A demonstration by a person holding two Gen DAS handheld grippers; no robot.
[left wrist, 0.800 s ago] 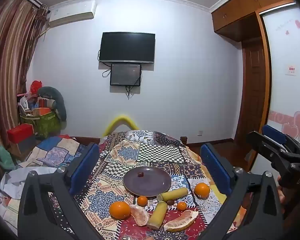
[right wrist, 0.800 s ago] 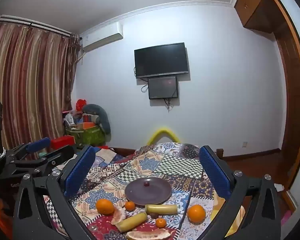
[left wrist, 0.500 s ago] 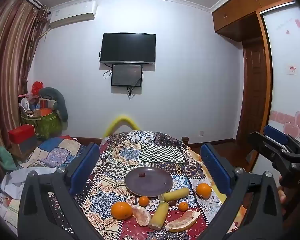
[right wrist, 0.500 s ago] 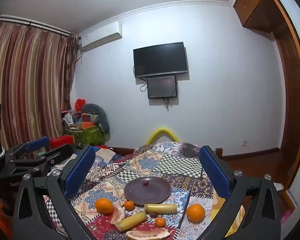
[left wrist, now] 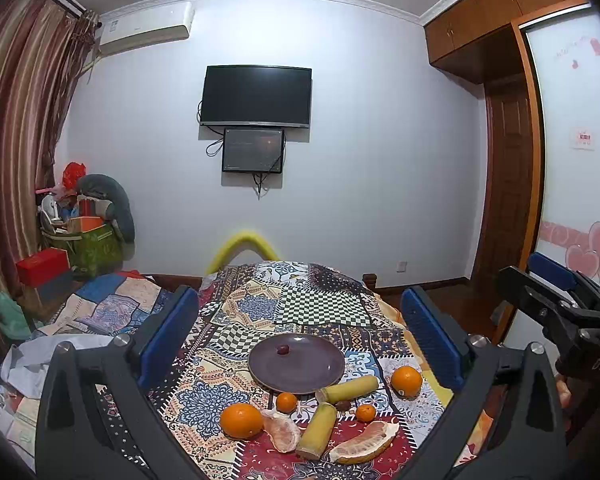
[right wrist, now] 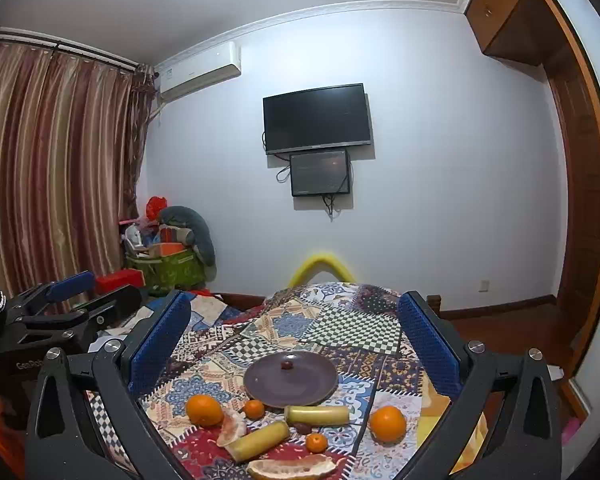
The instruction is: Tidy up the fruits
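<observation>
A dark round plate (left wrist: 312,372) (right wrist: 312,384) with one small dark red fruit (left wrist: 283,349) (right wrist: 287,365) lies on a patchwork-covered table. In front of it lie two large oranges (left wrist: 241,420) (left wrist: 406,380), two small tangerines (left wrist: 286,402) (left wrist: 365,413), two yellow-green cane pieces (left wrist: 350,387) (left wrist: 317,430), two pomelo segments (left wrist: 364,442) (left wrist: 283,434) and a small brown fruit (left wrist: 343,405). My left gripper (left wrist: 298,336) is open and empty, held above and before the fruit. My right gripper (right wrist: 294,340) is open and empty, likewise held back.
The patchwork cloth (left wrist: 316,304) covers the table. The other gripper shows at the right edge of the left wrist view (left wrist: 556,312) and at the left edge of the right wrist view (right wrist: 60,320). A cluttered green box (left wrist: 88,240) stands at the far left wall.
Both views have shifted very slightly; the fruit and plate have not moved. Both grippers stay open and empty.
</observation>
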